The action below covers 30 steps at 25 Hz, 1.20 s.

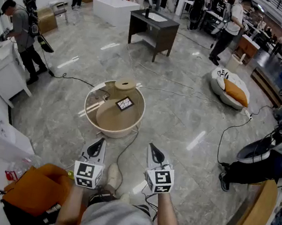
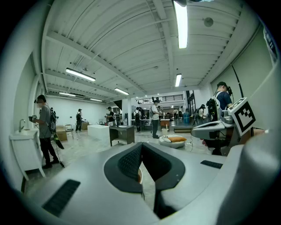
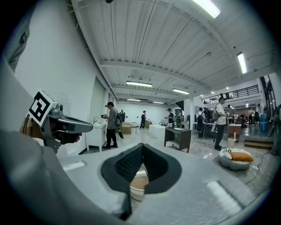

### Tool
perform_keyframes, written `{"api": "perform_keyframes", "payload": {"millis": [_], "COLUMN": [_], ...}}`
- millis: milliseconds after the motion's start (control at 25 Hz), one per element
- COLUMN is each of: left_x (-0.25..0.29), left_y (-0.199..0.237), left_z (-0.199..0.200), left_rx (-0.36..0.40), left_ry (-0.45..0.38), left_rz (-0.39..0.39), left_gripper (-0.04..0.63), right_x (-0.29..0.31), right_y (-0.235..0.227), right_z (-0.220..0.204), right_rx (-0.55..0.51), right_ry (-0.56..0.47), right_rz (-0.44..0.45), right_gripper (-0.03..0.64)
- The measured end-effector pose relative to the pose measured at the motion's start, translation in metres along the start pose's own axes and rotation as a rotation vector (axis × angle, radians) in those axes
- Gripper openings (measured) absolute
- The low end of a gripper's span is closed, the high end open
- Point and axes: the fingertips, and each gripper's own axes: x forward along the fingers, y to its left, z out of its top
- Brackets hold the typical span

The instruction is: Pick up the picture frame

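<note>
The picture frame (image 1: 125,103), small and dark with a black-and-white print, lies on a low round table (image 1: 93,119) with a white rim and tan top, out on the floor ahead of me. My left gripper (image 1: 101,142) and right gripper (image 1: 152,147) are held side by side nearer to me, both short of the table and pointing toward it. Both are shut with nothing between the jaws. In the right gripper view the right gripper (image 3: 142,147) has its jaws meeting over the table's rim (image 3: 137,191). The left gripper (image 2: 141,145) also shows closed tips in its own view.
A tan round block (image 1: 125,84) sits on the table's far edge. A black cable (image 1: 124,151) runs over the floor from the table toward my feet. An orange bag (image 1: 40,188) lies at my left, a dark desk (image 1: 153,28) stands beyond, and a floor cushion (image 1: 230,89) lies far right. People stand around.
</note>
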Motion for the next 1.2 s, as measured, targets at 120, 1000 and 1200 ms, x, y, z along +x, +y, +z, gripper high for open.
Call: {"api": "perform_keyframes", "payload": {"millis": [120,1000,1200], "left_x": [0.014,0.173,0.217], "left_y": [0.016,0.133,0.165], "left_z": [-0.002,0.012,0.02], "left_rx": [0.001,-0.031,-0.045], "left_ry": [0.002,0.051,0.054], "left_rz": [0.005,-0.024,-0.053], "left_gripper": [0.018,0.018,0.018], "right_x": [0.02,0.206,0.25], "right_y": [-0.002,-0.05,-0.062], "right_z": [-0.004,0.018,0.029], "right_rx": [0.016,0.042,0.039], "right_ry": [-0.003,0.04,0.054], "right_rz": [0.002,-0.021,-0.053], "right_gripper": [-0.002,-0.002,-0.002]}}
